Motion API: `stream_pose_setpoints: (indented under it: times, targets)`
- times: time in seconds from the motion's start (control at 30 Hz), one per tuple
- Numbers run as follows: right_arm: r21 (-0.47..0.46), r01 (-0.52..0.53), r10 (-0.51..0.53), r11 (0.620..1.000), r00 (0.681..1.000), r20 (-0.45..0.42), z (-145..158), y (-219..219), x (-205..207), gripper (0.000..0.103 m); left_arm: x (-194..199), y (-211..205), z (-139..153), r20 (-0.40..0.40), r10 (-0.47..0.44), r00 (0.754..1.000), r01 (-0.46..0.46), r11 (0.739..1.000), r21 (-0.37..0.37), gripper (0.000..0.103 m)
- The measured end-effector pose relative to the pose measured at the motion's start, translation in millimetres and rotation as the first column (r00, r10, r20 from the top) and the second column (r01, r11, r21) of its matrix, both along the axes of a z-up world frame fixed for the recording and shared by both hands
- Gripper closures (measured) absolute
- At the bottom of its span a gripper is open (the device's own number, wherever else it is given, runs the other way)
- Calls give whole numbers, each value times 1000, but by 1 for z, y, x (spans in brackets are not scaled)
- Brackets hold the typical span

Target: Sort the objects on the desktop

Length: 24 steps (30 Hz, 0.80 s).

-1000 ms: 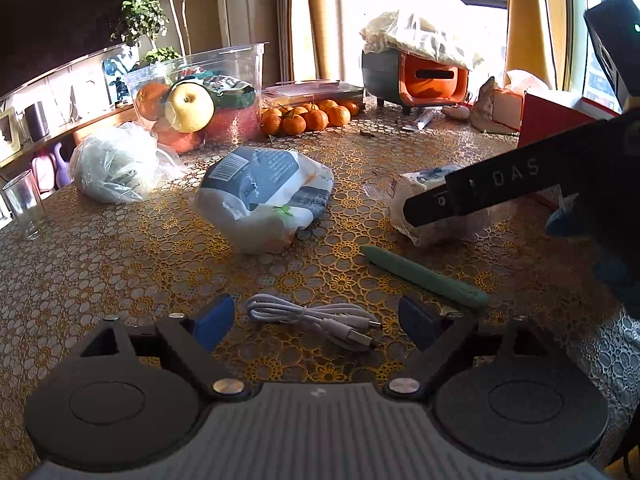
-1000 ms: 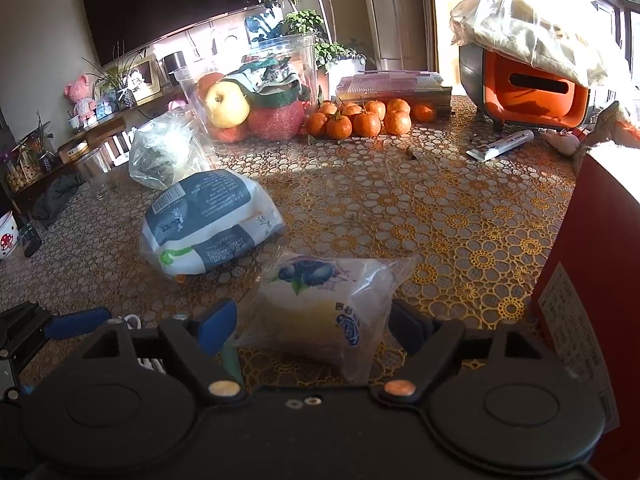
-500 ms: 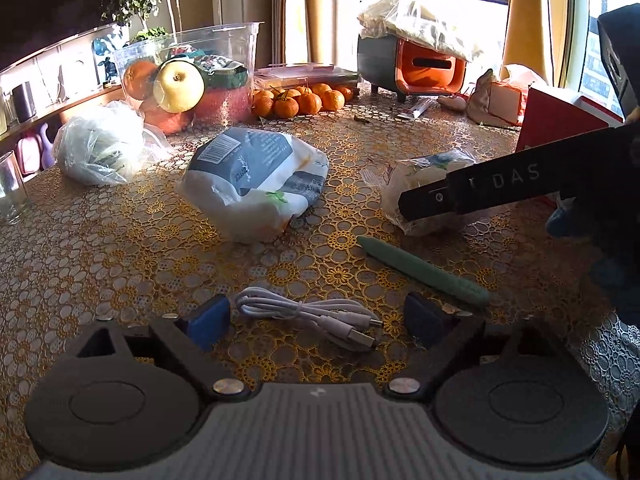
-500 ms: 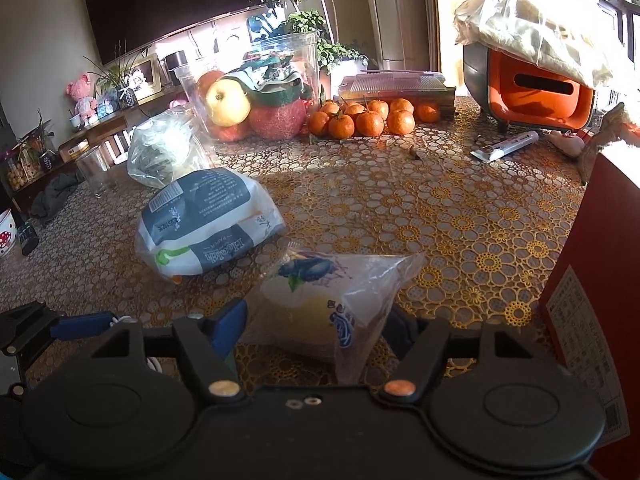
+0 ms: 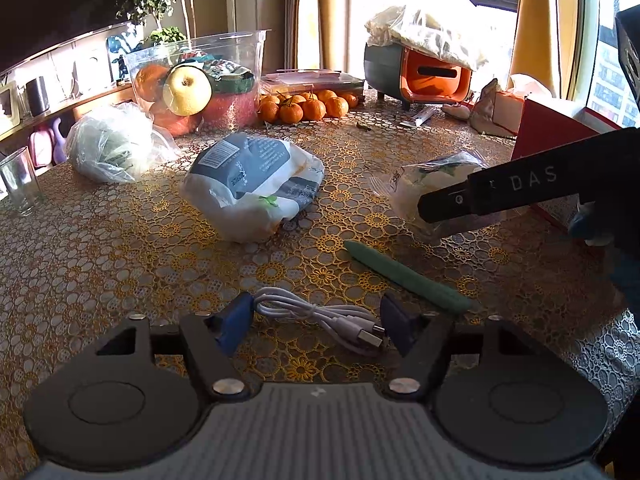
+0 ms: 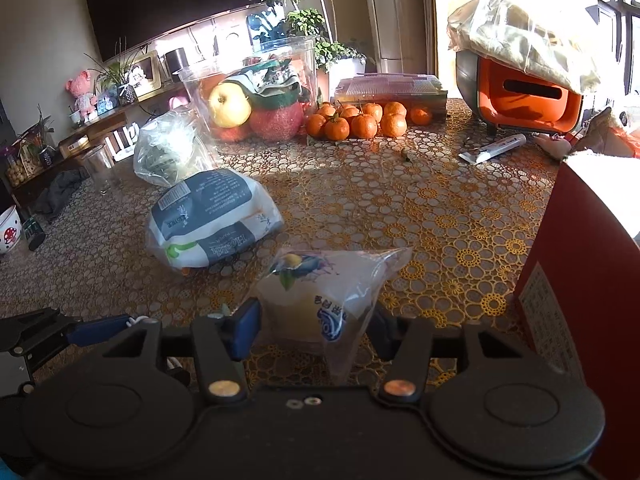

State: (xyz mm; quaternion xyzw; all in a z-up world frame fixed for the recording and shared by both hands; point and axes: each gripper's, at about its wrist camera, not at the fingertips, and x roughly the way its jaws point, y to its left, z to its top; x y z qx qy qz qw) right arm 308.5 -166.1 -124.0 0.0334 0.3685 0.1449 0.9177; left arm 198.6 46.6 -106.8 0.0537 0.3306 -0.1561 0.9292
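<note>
Pen (image 5: 404, 276) shows only beside left claw (image 5: 318, 322).

Both grippers (image 5: 316, 322) (image 6: 314, 330) angled down, jaws just been closing

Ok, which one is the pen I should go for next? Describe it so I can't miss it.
Start from the big blue-and-white tissue pack in the middle of the gold lace tablecloth. Come toward the camera and to the right in the left wrist view: the green pen lies flat there, slanting, just beyond the coiled white USB cable. It is the only slim, solid green stick there.
</note>
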Motion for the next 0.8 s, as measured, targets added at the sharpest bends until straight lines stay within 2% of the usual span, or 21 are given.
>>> stream_pose_setpoints:
  times: [0.07,0.13,0.27,0.37,0.5,0.53,0.63,0.73,0.8]
  targets:
    - [-3,-4,4,1000,1000,-6,3,-2,-5,48,-4,-1,3,-9,9,1000,-10,1000,-10,36]
    - [-10,-8,8,1000,1000,-10,7,-4,-12,48,-7,-4,6,-16,15,1000,-16,1000,-3,63]
    - [-17,-20,19,1000,1000,-15,15,-10,-26,48,-11,-5,7,-35,48,998,-48,999,-4,63]
    - [-24,-32,31,999,999,-12,22,-16,-38,48,-17,-3,11,-35,34,999,-35,999,-19,63]
    - [-40,-56,56,998,998,-7,31,-21,-49,49,-20,-2,12,-55,38,998,-39,999,-13,73]
    - [-45,-62,62,997,998,-3,33,-21,-51,49,-20,0,13,-64,45,997,-47,999,-24,82]
    - [-52,-76,76,996,997,6,40,-23,-56,49,-20,2,15,-83,63,995,-67,997,-40,92]
    - [-60,-92,93,994,996,15,45,-24,-60,49,-20,3,15,-115,73,991,-80,995,-58,93]
    - [-65,-99,100,993,995,20,48,-25,-62,49,-18,7,16,-161,79,984,-97,990,-104,93]
